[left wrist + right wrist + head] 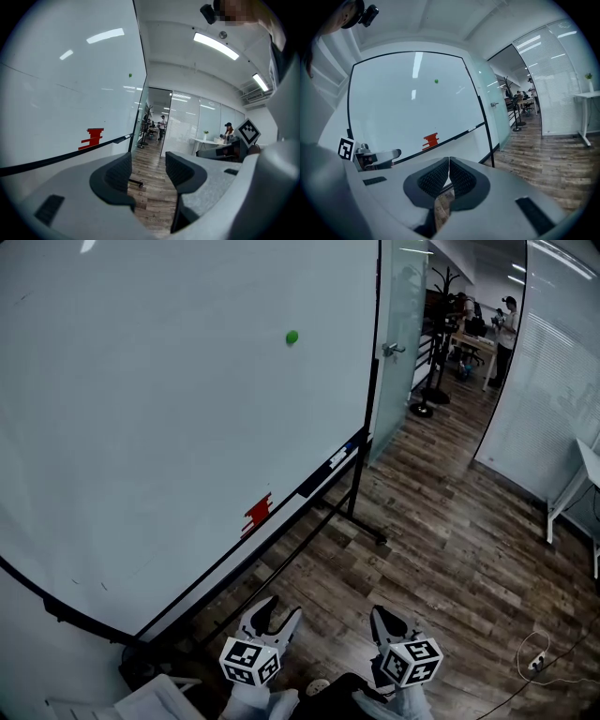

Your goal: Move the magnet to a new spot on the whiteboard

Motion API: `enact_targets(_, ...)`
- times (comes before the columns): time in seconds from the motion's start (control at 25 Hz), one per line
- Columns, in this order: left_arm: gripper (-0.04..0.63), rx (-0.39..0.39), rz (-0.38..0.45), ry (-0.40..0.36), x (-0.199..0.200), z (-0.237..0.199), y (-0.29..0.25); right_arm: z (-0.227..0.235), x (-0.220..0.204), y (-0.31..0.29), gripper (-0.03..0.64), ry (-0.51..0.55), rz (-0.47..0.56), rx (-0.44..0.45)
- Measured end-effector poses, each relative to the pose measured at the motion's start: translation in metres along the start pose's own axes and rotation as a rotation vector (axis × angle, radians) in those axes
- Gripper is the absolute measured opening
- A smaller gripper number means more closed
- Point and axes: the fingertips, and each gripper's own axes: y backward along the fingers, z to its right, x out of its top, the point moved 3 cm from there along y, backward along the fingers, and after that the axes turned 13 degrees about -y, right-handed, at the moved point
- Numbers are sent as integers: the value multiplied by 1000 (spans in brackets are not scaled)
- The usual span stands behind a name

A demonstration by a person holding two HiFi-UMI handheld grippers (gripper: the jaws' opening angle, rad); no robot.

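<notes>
Jaws on the left gripper (147,161) stand apart with only floorboards (149,187) showing between them. Those on the right gripper (449,161) are pressed together on nothing. Both grippers hang low, off the bottom right corner of the whiteboard (141,427) and well apart from its face. The magnet (292,337), a small green dot, sits high on the whiteboard towards its right edge, with nothing touching it.

The step in hand looks to be the reach. The left gripper is the readier, being open; the right would have to part its jaws first. Whichever goes up should meet the whiteboard square on, with its jaws spread either side of the magnet, and close on the rim. So small a thing will probably slip out of a slanted pinch. The move itself should be gentle, since the whiteboard stands on a frame (353,507) and may rock.

Head view sets the magnet against the whole whiteboard and shows how far below it both grippers are, but it tells little of the jaws. Each gripper view settles its own jaws. The right gripper view also shows the left gripper against the whiteboard's lower left corner, and a red shape (431,139) near the whiteboard's lower edge.
</notes>
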Motion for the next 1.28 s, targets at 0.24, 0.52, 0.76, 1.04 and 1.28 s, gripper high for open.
enact_targets(0.24, 224, -18, -16, 16, -6, 6, 0, 1, -6, 4, 29, -7, -16, -13)
enact_targets(0.52, 224, -4, -34, 1, -7, 0, -18, 14, -1, -15, 29, -15, -32, 11)
enact_targets(0.76, 224, 29, -29, -6, 7, -17, -57, 32, 35, -47, 29, 4, -28, 41)
enact_targets(1.04, 224, 48, -14, -10, 25, -36, -110, 52, 69, -87, 29, 17, -42, 73)
enact_targets(1.28, 224, 78, -9, -19, 39, -56, -152, 74, 100, -122, 29, 25, -44, 91)
